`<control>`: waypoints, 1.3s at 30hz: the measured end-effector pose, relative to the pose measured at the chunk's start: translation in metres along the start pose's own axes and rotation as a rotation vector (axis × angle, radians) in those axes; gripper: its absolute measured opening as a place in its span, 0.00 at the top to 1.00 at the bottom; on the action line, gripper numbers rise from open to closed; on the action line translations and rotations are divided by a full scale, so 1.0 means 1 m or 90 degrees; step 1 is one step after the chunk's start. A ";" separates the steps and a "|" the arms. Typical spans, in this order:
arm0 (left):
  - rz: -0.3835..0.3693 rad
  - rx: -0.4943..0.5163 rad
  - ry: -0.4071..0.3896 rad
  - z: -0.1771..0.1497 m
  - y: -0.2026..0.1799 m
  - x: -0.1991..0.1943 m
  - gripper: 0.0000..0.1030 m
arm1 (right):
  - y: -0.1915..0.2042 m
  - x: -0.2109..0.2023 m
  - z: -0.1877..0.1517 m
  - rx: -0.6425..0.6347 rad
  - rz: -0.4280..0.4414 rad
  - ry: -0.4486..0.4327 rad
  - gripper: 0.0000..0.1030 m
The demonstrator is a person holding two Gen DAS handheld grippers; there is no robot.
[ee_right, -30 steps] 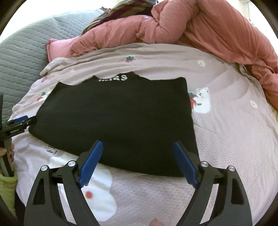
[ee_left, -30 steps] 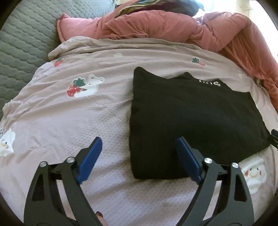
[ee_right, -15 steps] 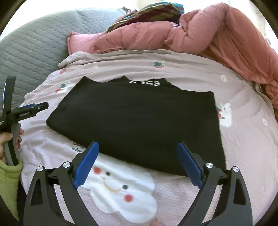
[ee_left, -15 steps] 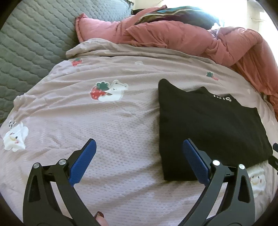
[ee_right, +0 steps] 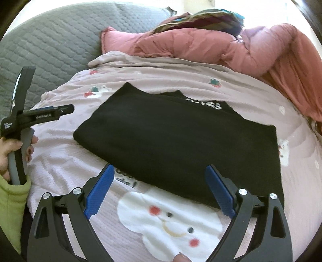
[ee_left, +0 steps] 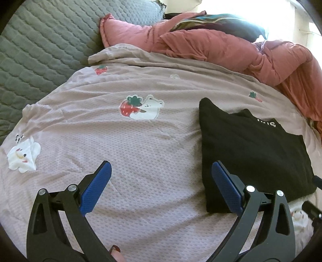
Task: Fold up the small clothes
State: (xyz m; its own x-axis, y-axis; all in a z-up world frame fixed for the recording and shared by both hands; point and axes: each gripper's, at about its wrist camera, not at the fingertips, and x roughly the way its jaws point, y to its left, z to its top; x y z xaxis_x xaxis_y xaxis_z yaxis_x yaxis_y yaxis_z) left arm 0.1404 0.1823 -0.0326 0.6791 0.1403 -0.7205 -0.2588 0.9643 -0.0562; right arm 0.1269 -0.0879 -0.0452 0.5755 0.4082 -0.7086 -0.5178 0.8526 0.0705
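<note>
A black garment [ee_left: 251, 149] with white lettering lies folded flat in a rectangle on the pink printed bedsheet [ee_left: 140, 141]. It also shows in the right wrist view [ee_right: 181, 145]. My left gripper [ee_left: 161, 189] is open and empty above the sheet, to the left of the garment's near left corner. My right gripper [ee_right: 160, 191] is open and empty, held over the garment's near edge. The left gripper also shows at the left edge of the right wrist view [ee_right: 40, 114], held in a hand, apart from the garment.
A bunched salmon-pink duvet [ee_left: 231, 48] lies along the far side of the bed, with dark striped fabric [ee_right: 201, 18] on top. A grey quilted headboard [ee_left: 40, 40] rises at the left. The sheet has strawberry and cloud prints [ee_right: 171, 217].
Both grippers have pulled back and away from the garment. The left one has swung left, so the garment now sits at the right of its view. Both stayed open.
</note>
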 end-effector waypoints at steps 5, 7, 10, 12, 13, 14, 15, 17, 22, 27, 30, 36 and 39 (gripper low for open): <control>0.008 -0.013 0.000 0.001 0.007 0.003 0.09 | 0.022 0.014 0.007 -0.036 0.011 0.004 0.11; 0.010 -0.019 0.000 0.001 0.009 0.004 0.09 | 0.032 0.020 0.011 -0.049 0.020 0.003 0.11; 0.013 -0.031 -0.002 0.002 0.014 0.006 0.09 | 0.047 0.029 0.016 -0.074 0.027 0.003 0.11; 0.013 -0.040 -0.002 0.003 0.018 0.008 0.09 | 0.057 0.036 0.019 -0.095 0.029 0.005 0.11; 0.013 -0.042 -0.003 0.004 0.019 0.009 0.09 | 0.063 0.039 0.020 -0.107 0.029 0.006 0.11; 0.013 -0.046 -0.002 0.004 0.020 0.010 0.09 | 0.065 0.041 0.021 -0.112 0.029 0.007 0.11; 0.013 -0.047 -0.003 0.005 0.021 0.011 0.09 | 0.070 0.045 0.022 -0.122 0.031 0.009 0.11; 0.013 -0.046 -0.004 0.006 0.021 0.013 0.09 | 0.077 0.051 0.023 -0.138 0.030 0.012 0.11; 0.025 -0.038 -0.003 0.009 0.020 0.018 0.09 | 0.093 0.074 0.022 -0.184 -0.002 0.032 0.11; 0.033 -0.030 0.007 0.010 0.020 0.024 0.09 | 0.101 0.091 0.021 -0.212 -0.026 0.038 0.10; 0.036 -0.025 0.010 0.011 0.019 0.027 0.09 | 0.106 0.098 0.022 -0.231 -0.043 0.032 0.09; 0.046 -0.008 0.023 0.009 0.014 0.034 0.09 | 0.115 0.106 0.023 -0.270 -0.078 0.009 0.08; 0.048 -0.004 0.023 0.008 0.013 0.035 0.09 | 0.117 0.108 0.024 -0.284 -0.096 -0.006 0.09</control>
State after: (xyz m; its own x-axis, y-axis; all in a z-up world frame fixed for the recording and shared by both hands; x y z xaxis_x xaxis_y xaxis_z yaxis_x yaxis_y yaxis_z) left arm 0.1668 0.2017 -0.0530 0.6322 0.2035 -0.7476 -0.3117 0.9502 -0.0049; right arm 0.1432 0.0640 -0.0962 0.6695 0.2958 -0.6814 -0.6486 0.6799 -0.3421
